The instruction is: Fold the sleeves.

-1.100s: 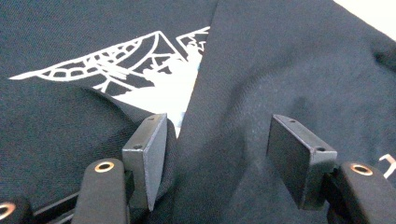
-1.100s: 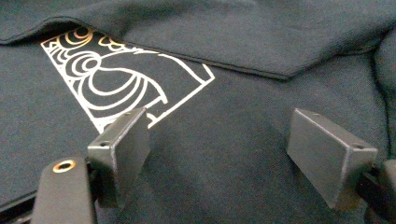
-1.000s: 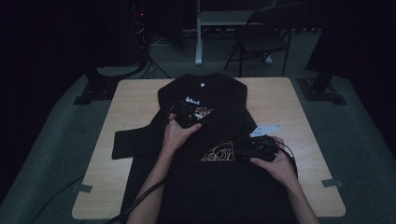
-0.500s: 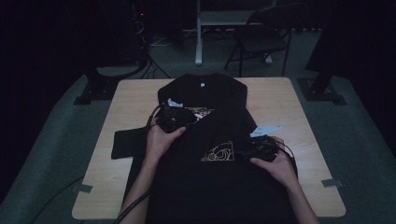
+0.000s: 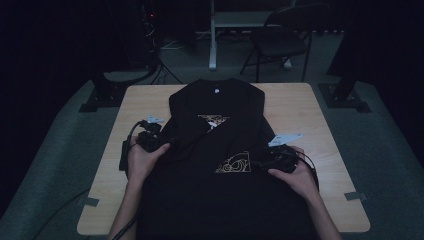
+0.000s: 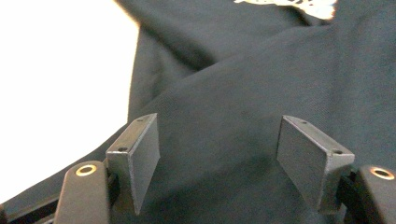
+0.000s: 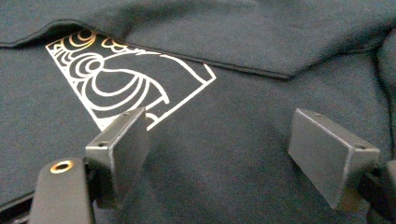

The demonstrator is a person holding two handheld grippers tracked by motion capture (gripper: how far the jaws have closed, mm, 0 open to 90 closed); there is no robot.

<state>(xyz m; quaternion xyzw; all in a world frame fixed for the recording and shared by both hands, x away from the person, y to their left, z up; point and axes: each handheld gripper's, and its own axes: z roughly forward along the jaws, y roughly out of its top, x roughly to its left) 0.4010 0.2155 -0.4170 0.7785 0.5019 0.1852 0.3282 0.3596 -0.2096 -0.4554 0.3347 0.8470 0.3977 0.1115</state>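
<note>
1. The black T-shirt [image 5: 220, 165] lies across the middle of the wooden table [image 5: 300, 107] in the high view, collar toward the top of the frame, its lower part running off the bottom edge toward me. Its sides are folded inward, so that a slice of the gold print [image 5: 234, 164] shows at centre.

2. I judge it light, soft and limp: it will sag and drag, and the folded layers will slip over each other. The fabric looks matte, not slippery, and nothing about it is fragile.

3. I would take hold at a folded edge or hem, pinching through both layers, not on the flat middle, where the jaws would only bunch the cloth.

4. My left gripper [image 5: 150, 141] sits at the shirt's left edge, centre-left of the high view. Its jaws have just been opening and now stand wide apart; in the left gripper view the pads [image 6: 140, 154] hover over dark cloth with nothing pinched between them.

5. My right gripper [image 5: 280, 160] rests at centre-right, beside the print. Its jaws are spread wide too; the pads [image 7: 123, 149] lie over the fabric, with the print's corner just above the left one, gripping nothing.
</note>
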